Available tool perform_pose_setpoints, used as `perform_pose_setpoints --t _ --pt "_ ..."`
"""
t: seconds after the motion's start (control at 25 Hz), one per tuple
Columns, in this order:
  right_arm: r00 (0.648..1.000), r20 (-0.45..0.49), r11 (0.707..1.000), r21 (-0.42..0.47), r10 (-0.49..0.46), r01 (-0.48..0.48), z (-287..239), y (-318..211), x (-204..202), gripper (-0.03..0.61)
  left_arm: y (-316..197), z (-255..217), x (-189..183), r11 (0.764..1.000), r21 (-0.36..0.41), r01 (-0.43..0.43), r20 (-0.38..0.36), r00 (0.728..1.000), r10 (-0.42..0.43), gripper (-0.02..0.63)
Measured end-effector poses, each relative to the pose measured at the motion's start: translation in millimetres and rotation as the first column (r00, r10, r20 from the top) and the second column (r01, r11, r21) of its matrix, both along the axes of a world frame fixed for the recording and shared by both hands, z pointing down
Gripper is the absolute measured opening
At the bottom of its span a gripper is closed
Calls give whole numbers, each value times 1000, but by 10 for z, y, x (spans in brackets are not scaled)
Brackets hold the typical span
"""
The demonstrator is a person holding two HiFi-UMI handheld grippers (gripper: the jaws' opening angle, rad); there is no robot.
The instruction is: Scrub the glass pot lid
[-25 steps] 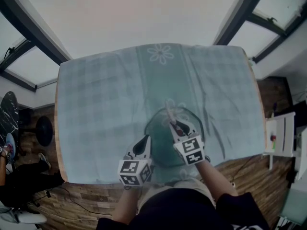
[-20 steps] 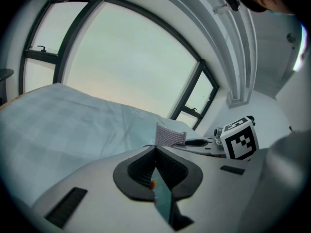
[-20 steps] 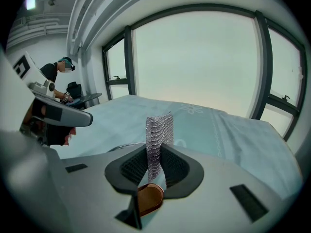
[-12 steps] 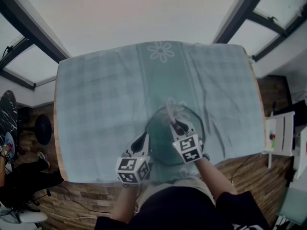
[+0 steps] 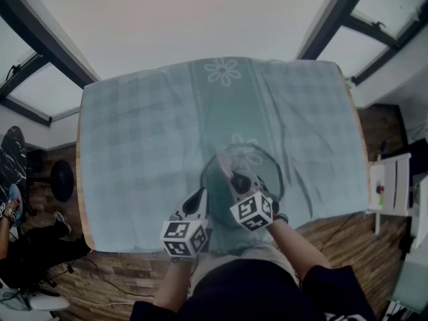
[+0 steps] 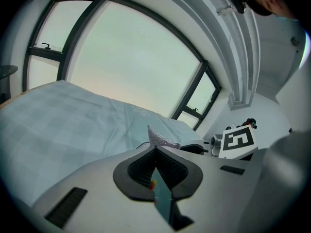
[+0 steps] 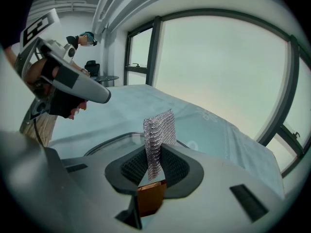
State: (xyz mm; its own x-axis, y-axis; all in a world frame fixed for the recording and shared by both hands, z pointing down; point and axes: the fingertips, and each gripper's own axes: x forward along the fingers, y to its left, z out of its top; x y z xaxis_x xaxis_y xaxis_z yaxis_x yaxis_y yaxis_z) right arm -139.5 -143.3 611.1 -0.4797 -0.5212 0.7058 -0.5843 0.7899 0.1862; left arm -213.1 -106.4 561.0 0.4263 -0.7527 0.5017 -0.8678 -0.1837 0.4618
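Note:
The round glass pot lid (image 5: 257,179) lies on the checked cloth near the table's front edge. My left gripper (image 5: 202,198) is shut on the lid's left rim; in the left gripper view a thin greenish glass edge sits between the closed jaws (image 6: 155,152). My right gripper (image 5: 235,179) is shut on a silvery mesh scrubbing cloth (image 7: 157,135), whose free end stands above the jaws. That cloth (image 5: 225,162) rests on the lid's far left part. The lid's rim (image 7: 114,139) curves just beyond the right jaws, and the left gripper (image 7: 73,84) shows at upper left there.
A pale blue checked tablecloth (image 5: 147,132) with flower prints covers the table. A white stand (image 5: 394,186) is off the right edge, a black stool (image 5: 61,181) off the left. A person's legs (image 5: 33,249) show at lower left on the wooden floor.
My right gripper has slid left and toward me over the lid and rolled, dragging the mesh cloth from the lid's far middle to its far left. The left gripper kept still.

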Motion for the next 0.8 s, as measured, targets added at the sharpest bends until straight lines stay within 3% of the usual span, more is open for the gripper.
perform_pose_setpoints --t 0.8 --pt "986 -1 986 5 -166 166 -23 768 -170 72 419 -134 -22 997 27 74 16 997 -74 2"
